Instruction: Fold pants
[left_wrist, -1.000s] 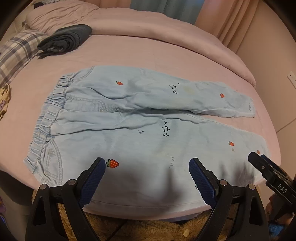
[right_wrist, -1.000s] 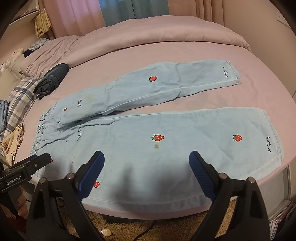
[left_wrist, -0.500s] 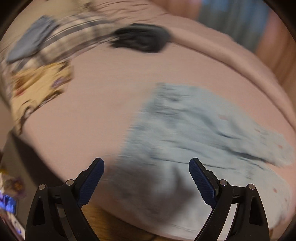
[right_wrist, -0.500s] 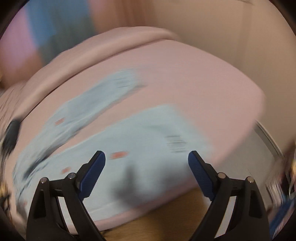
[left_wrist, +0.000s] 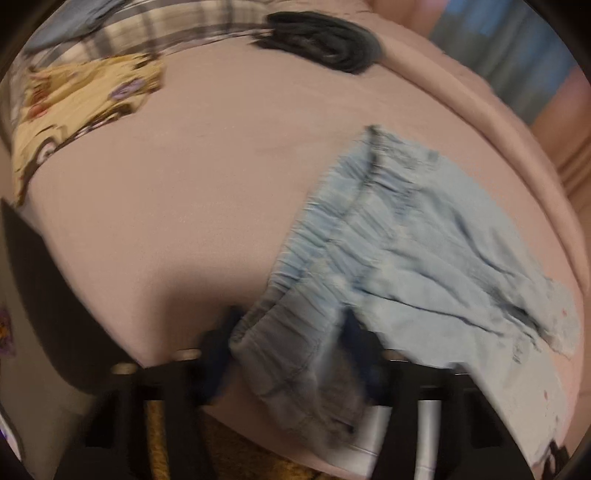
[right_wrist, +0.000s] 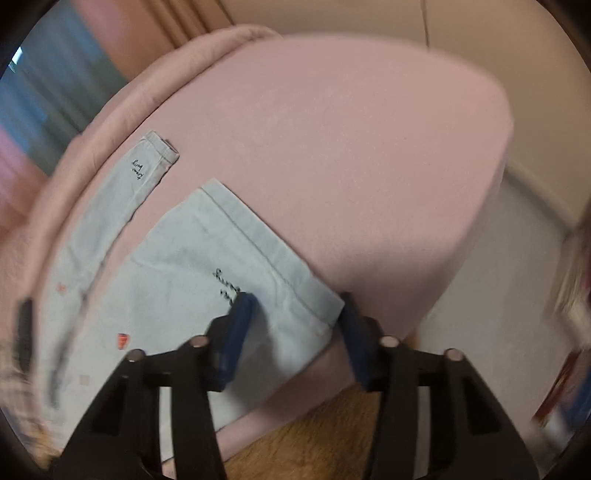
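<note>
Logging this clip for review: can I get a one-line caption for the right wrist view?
Right gripper closing its fingers around the hem corner of the light-blue pants on the pink bed.

Pale-blue pants (left_wrist: 424, 236), pink bed (left_wrist: 184, 192) — plaid pillow (left_wrist: 155, 29)

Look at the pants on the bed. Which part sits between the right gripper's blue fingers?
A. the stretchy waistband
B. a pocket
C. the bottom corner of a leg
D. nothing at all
C: in the right wrist view the hem corner of the near leg of the pants lies between the closing jaws of the right gripper.
</note>
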